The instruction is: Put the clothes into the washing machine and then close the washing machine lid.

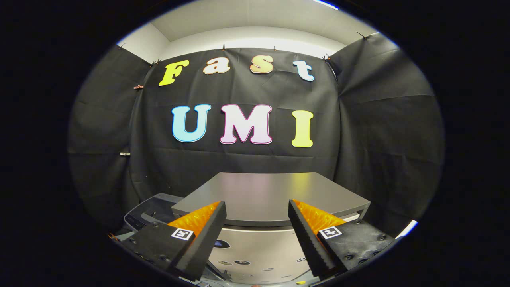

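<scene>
Gripper stands wide open with nothing between its fingers. Straight ahead at 12 o'clock, just beyond and below the tips, sits the washing machine; its grey lid lies flat and shut, long axis running from 9 to 3 o'clock, front edge facing the fingers. At 10 o'clock, beside the machine, a dark device shows

Flat grey matte washing machine lid at 12 o'clock off the spread, empty gripper; white front panel beneath; dark grey control console at 10 o'clock.
</scene>
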A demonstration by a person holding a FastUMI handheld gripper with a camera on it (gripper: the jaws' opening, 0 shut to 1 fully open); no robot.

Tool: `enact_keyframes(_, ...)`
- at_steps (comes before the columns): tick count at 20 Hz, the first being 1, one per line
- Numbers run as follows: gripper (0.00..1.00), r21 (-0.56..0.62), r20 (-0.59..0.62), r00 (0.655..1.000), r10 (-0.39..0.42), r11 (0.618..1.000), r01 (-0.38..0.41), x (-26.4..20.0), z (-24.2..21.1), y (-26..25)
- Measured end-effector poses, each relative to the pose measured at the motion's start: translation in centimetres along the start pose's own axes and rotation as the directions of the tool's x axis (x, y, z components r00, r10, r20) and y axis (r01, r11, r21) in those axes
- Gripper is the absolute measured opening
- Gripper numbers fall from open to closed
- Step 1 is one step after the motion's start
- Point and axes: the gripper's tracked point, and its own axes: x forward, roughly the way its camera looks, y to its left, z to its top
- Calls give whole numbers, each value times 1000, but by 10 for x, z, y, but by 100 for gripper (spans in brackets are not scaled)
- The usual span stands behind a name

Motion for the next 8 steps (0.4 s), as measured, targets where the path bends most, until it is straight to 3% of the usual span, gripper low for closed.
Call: enact_keyframes(8, 98, 9, -6, 1000, -9, 1000, 9, -5, -8, -4)
